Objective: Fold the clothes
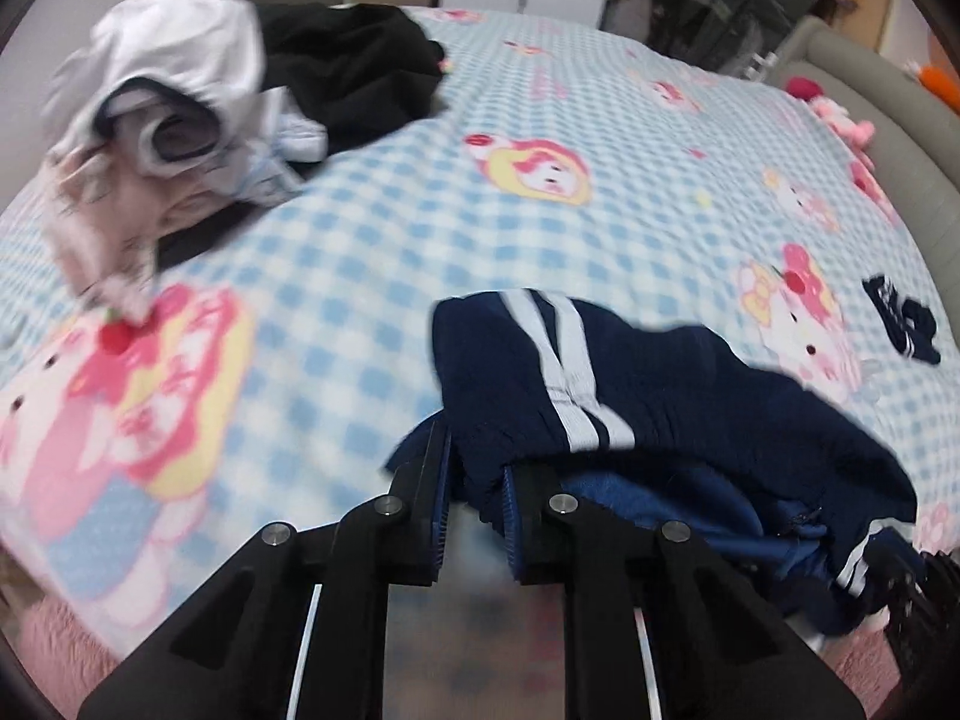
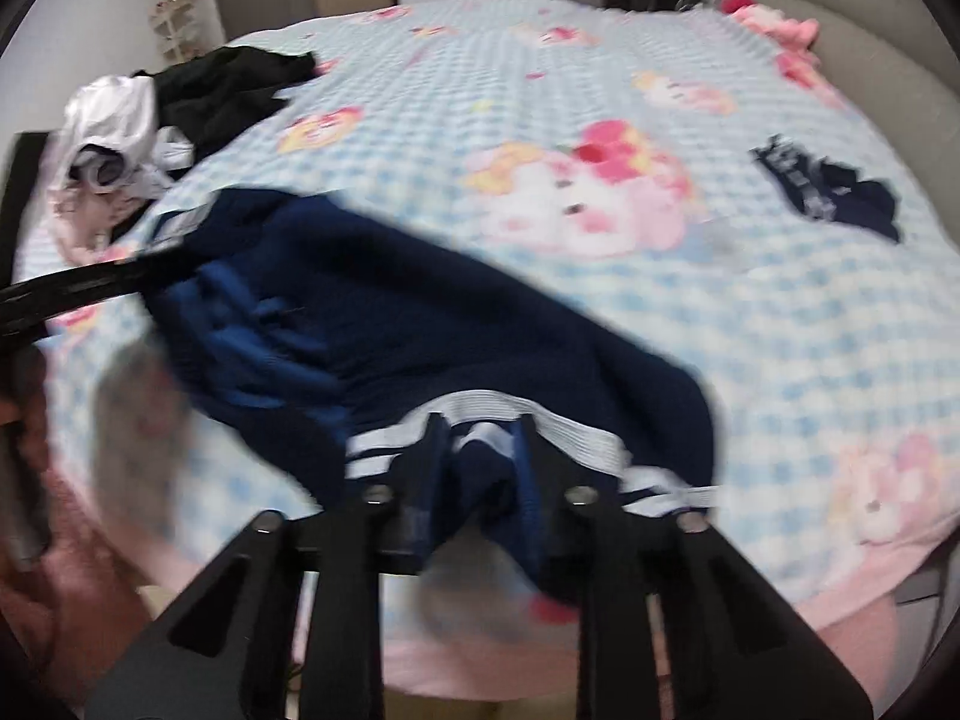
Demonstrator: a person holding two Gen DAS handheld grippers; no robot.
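checkered bed [image 1: 372, 228], both grippers' jaws pinching navy garment [image 1: 660, 396], lifted

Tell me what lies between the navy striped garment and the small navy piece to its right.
Only bare checked blanket separates the navy striped garment from the small navy piece, clearest in the right wrist view.

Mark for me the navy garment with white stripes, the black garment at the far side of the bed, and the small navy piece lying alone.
Navy garment with white stripes [image 1: 690, 408], left wrist view, main body.
Black garment [image 1: 354, 66], left wrist view, centre.
Small navy piece [image 2: 834, 192], right wrist view, middle.
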